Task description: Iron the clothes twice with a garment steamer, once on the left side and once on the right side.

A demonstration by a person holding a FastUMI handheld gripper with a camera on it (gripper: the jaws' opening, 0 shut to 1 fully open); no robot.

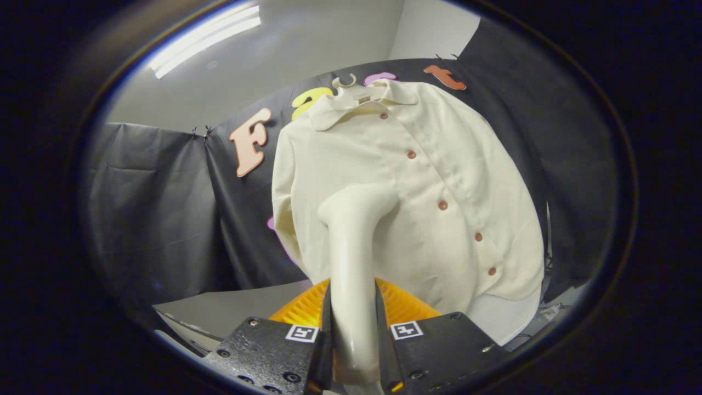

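Observation:
A cream button-up shirt (422, 181) hangs on a hanger (345, 83) against the booth's dark wall, with a row of reddish buttons down its front. My gripper (354, 334) is shut on the handle of a cream garment steamer (354, 247), both fingers pressing its sides. The steamer rises straight ahead between the fingers. Its head (359, 203) lies against the shirt's lower left side, left of the button row.
An orange ribbed object (403, 304) sits just beyond the fingers, behind the steamer handle. A pale table surface (230, 310) lies below the shirt to the left. Dark cloth walls (148, 219) close in the booth.

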